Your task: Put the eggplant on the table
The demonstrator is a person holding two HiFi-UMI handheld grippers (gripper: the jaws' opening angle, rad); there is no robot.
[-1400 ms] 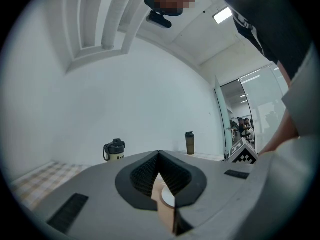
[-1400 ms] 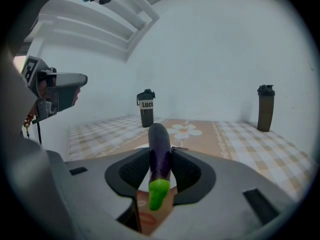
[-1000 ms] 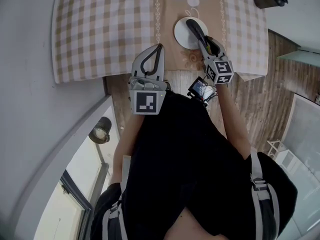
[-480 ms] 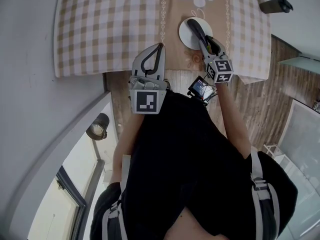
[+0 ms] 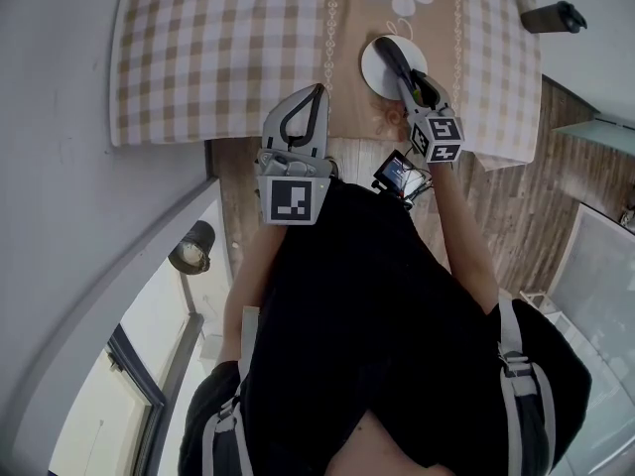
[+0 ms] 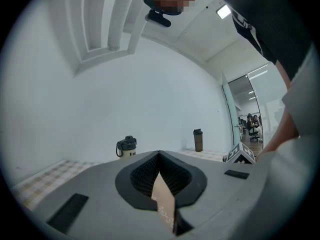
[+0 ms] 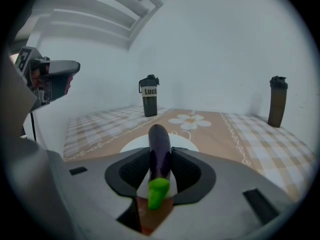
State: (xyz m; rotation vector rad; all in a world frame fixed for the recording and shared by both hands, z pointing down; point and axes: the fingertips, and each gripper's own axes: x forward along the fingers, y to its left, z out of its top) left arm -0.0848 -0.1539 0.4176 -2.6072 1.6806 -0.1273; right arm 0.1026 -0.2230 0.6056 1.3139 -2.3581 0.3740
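Note:
A dark purple eggplant [image 7: 160,156] with a bright green stem end is held lengthwise between the jaws of my right gripper [image 7: 161,160], which is shut on it. In the head view that right gripper [image 5: 410,79] hovers over a white plate [image 5: 377,68] on the checked tablecloth [image 5: 218,58], with the eggplant [image 5: 393,59] pointing away over the plate. My left gripper [image 5: 303,117] hangs at the table's near edge, shut with nothing in it. In the left gripper view its jaws [image 6: 159,165] meet at the tips and point out over the tabletop.
A dark tumbler [image 7: 149,102] stands at the far side of the table and a tall dark bottle [image 7: 277,100] at the far right. A beige runner with a daisy print [image 7: 189,122] lies under the plate. The wooden floor [image 5: 516,206] and a wall [image 5: 60,167] flank the table.
The view has drifted slightly, so the table and plate sit a little further right. The right gripper keeps its hold on the eggplant over the plate. The left gripper has stayed put.

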